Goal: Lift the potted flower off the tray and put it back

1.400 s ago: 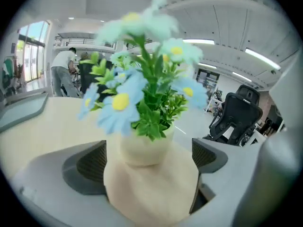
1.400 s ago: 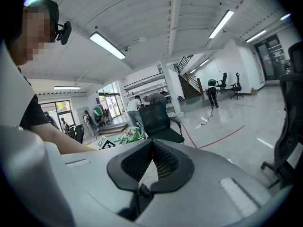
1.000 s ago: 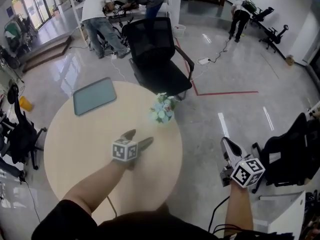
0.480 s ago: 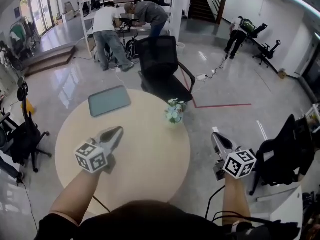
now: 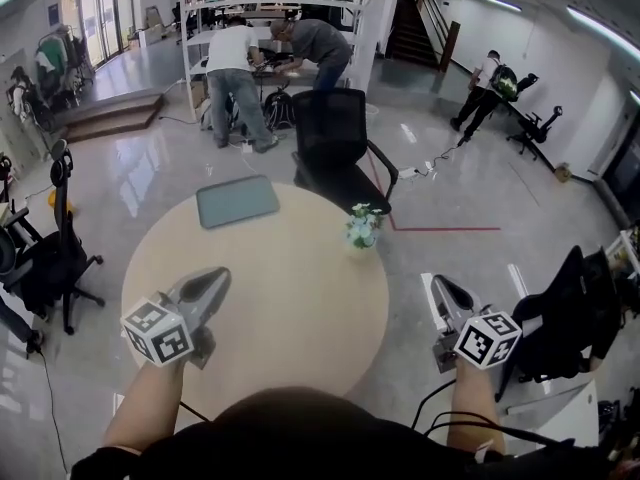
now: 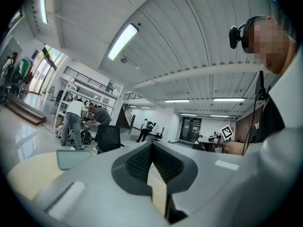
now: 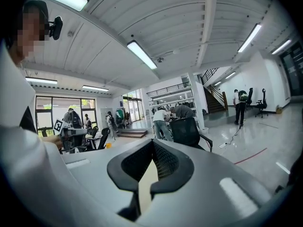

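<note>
Potted flower [image 5: 362, 230] check: near us, left tongs [image 5: 215, 278], just closed, and right tongs [image 5: 440, 286] are pressed together, empty. Flower stands far right on the table [image 5: 290, 308], off the far-left tray [image 5: 237, 200]; we judge the return still pending.

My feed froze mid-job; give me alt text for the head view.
A potted flower stands at the table's far right edge, apart from the tray at far left. The left hand-held gripper and right hand-held gripper hang shut and empty nearer the person.
</note>
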{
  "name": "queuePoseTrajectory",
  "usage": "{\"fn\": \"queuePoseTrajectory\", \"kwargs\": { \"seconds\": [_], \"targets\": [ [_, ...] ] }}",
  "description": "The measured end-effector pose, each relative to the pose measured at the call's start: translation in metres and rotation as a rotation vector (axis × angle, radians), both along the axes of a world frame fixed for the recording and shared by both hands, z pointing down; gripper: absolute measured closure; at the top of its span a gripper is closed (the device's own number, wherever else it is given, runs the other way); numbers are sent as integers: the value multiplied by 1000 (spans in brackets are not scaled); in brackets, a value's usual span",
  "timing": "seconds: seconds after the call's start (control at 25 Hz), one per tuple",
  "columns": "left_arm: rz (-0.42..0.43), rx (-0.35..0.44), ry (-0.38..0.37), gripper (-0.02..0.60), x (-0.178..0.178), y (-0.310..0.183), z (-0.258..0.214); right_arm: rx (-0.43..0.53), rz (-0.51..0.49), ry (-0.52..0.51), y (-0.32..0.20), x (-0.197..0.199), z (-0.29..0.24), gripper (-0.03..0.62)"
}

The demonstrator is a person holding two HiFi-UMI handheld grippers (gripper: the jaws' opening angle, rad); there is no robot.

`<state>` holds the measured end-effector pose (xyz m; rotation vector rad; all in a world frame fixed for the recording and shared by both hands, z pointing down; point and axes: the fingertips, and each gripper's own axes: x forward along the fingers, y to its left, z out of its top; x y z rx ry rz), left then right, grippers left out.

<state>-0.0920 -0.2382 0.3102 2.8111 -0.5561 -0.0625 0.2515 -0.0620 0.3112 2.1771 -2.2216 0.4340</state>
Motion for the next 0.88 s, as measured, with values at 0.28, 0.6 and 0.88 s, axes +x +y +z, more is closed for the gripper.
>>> {"fn": "queuePoseTrajectory", "kwargs": {
  "seconds": [0.28,0.6,0.88],
  "targets": [
    [31,-4,23,585,-1,10,-3,13,-9,8,4,-10,-3,580],
    [-26,8,61,583,-4,4,-16,17,4,11,11,-7,-6,580],
    [-13,10,12,549,14,3,-6,20,10,-1,10,0,-2,580]
  ]
}}
